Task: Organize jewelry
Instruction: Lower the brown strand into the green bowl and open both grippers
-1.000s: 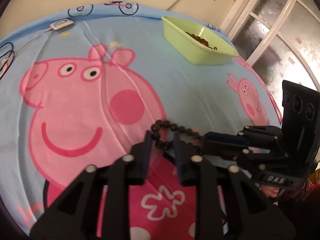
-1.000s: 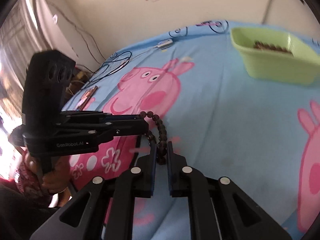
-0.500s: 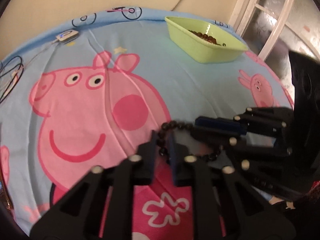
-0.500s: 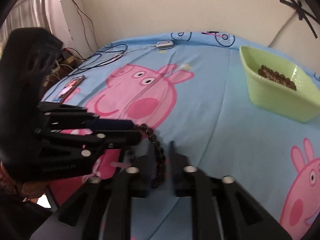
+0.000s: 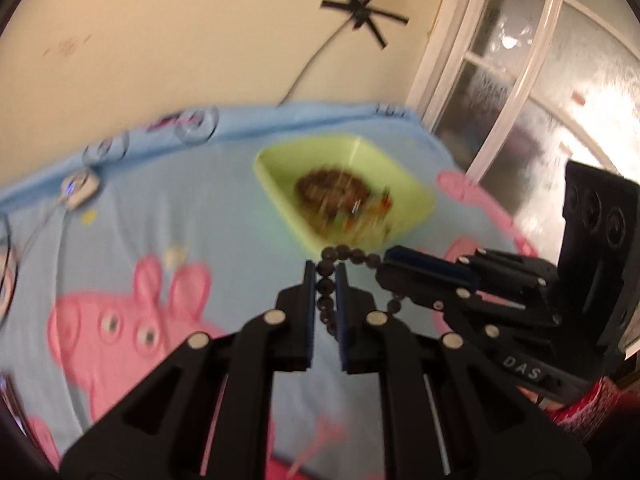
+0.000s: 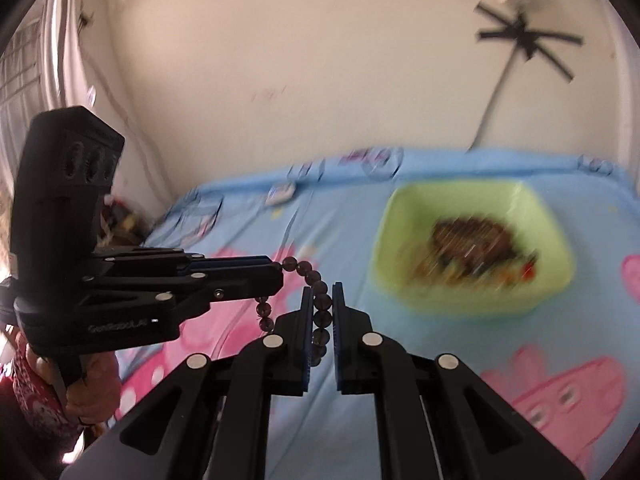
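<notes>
Now that both grippers have lifted the dark round-bead bracelet (image 5: 344,255) off the bedsheet, left gripper (image 5: 325,280) and right gripper (image 6: 321,300) each pinching it, the lime-green plastic tray (image 5: 412,190) at 12 o'clock looks next.

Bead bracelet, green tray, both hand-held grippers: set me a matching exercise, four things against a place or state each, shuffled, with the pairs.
Things:
1. bead bracelet
2. green tray
3. left hand-held gripper
4. black tape cross

Places or states:
A. stuck on the wall
B. shut on beads, right hand-held gripper beside it
C. strung between the two grippers, off the bedsheet
D. resting on the sheet, holding a blurred pile of jewelry

Pairs: 1-C, 2-D, 3-B, 4-A
</notes>
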{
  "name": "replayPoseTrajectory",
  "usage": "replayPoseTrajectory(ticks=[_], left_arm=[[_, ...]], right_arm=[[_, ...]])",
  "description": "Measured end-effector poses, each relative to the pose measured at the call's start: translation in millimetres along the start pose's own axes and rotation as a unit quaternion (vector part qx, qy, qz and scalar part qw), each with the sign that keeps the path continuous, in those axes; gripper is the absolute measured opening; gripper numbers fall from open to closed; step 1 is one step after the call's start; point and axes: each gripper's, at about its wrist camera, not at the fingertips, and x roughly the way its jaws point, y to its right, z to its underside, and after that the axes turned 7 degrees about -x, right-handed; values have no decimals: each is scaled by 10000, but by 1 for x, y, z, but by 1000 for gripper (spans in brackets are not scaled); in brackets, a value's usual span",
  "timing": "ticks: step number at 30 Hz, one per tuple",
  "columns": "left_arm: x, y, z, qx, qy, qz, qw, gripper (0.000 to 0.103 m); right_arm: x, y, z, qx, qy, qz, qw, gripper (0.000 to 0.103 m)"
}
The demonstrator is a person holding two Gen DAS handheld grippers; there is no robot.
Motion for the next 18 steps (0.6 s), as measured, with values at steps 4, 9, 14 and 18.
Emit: replayPoseTrajectory(ticks=[4,9,14,18], left_arm=[[20,17,-42,74,123,-80,9999,8],[70,18,-68,-87,36,-644,9979,20],[60,3,-37,-300,8,-496,9983,20],[28,-4,2,-242,335,-602,9973,20]], right_arm=[[-6,28,-28,134,235,294,9992,0],[28,57,-43,76,152,911,9957,0],[15,69,-10,633,310,940,9931,1],[-15,54,25,1062,736,975,9868,16]])
